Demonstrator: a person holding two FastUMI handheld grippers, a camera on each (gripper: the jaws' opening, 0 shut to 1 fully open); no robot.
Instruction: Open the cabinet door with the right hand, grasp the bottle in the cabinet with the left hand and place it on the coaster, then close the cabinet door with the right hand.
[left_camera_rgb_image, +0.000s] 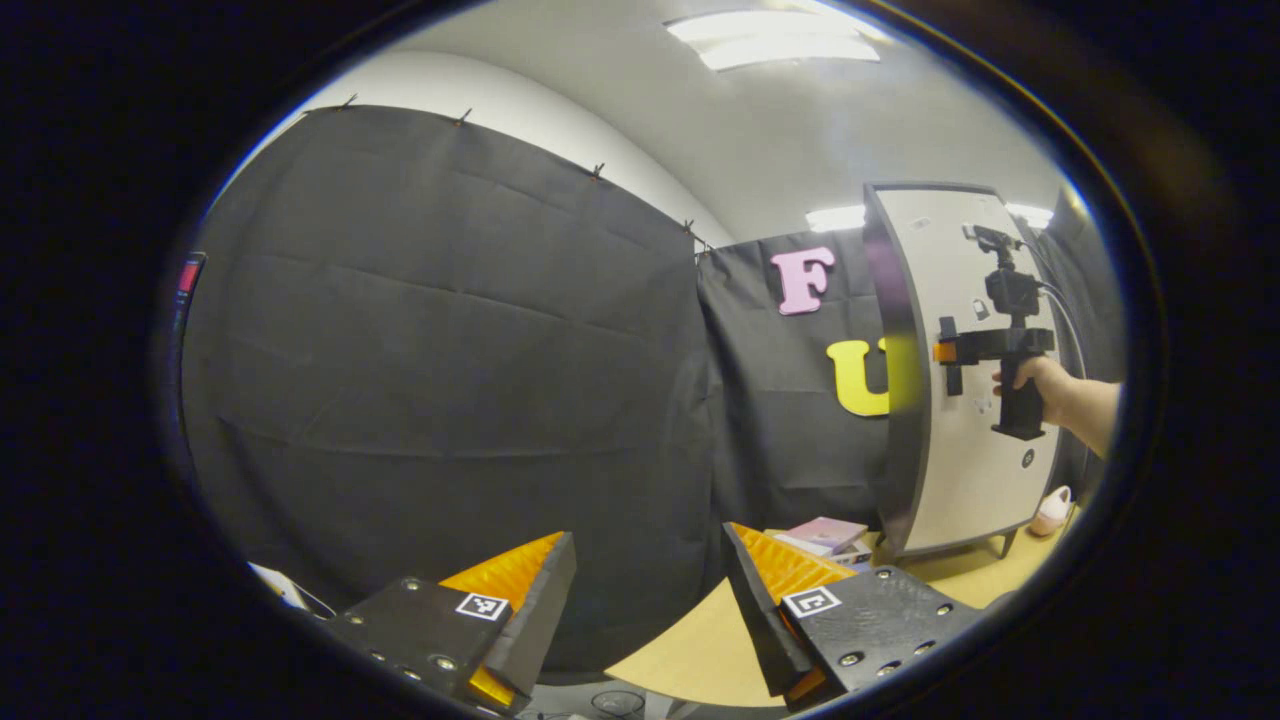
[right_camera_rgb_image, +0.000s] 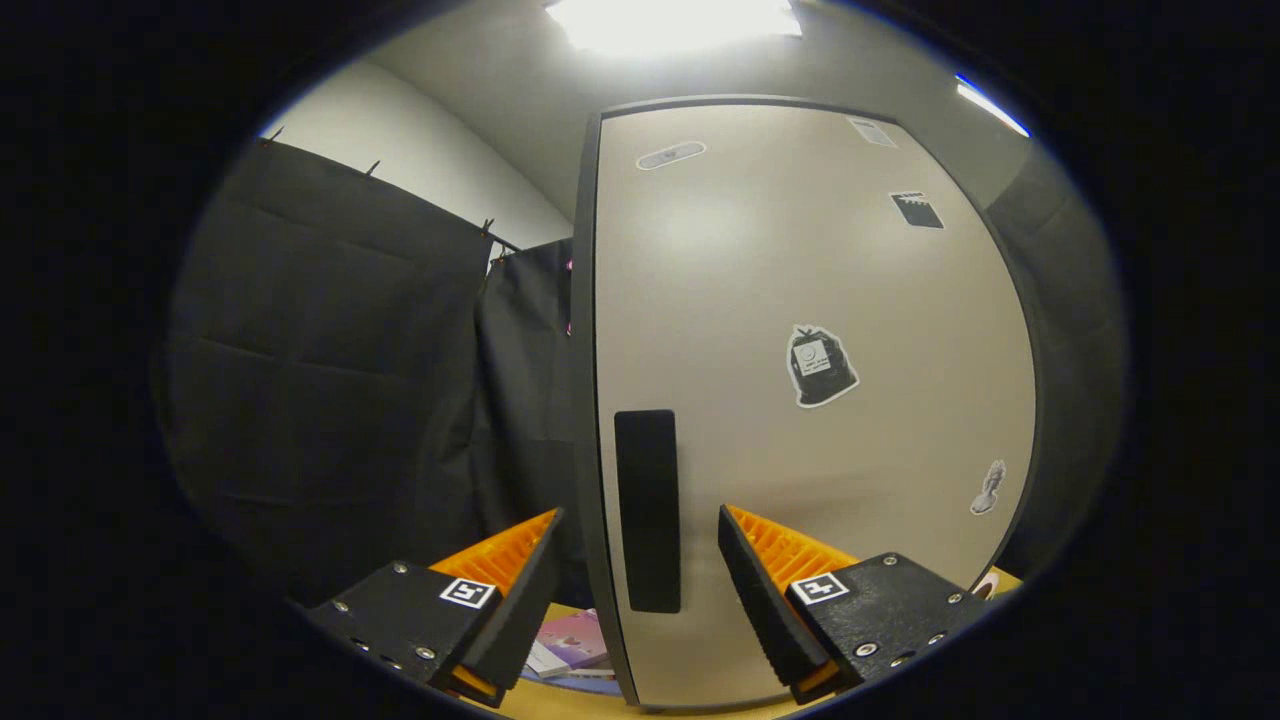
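Right now the right tongs (right_camera_rgb_image: 636, 580) sit spread apart in front of the cabinet door (right_camera_rgb_image: 800, 300), the dark vertical handle (right_camera_rgb_image: 647, 510) standing in the gap between the two fingers, neither finger pressing on it as far as the right gripper view shows. That door is pale with a dark rim, shut against the cabinet, and it carries a few stickers (right_camera_rgb_image: 820, 365). Low down, left of the door's edge, a pink book (right_camera_rgb_image: 575, 640) lies on the wooden bench (right_camera_rgb_image: 560, 705).

Over in the left gripper view, the left tongs (left_camera_rgb_image: 650, 610) are also held apart, gripping nothing, hanging above the near edge of the bench (left_camera_rgb_image: 700, 650) and facing the black cloth wall (left_camera_rgb_image: 450, 350). Far off to the right stands the cabinet (left_camera_rgb_image: 970, 400), and a hand (left_camera_rgb_image: 1045, 385) holds the right tongs (left_camera_rgb_image: 950, 352) up against the door at handle height. By the cabinet's foot lie the pink book (left_camera_rgb_image: 825, 533) on one side and a small pinkish object (left_camera_rgb_image: 1052, 510) on the other. The bottle and coaster can't be made out.
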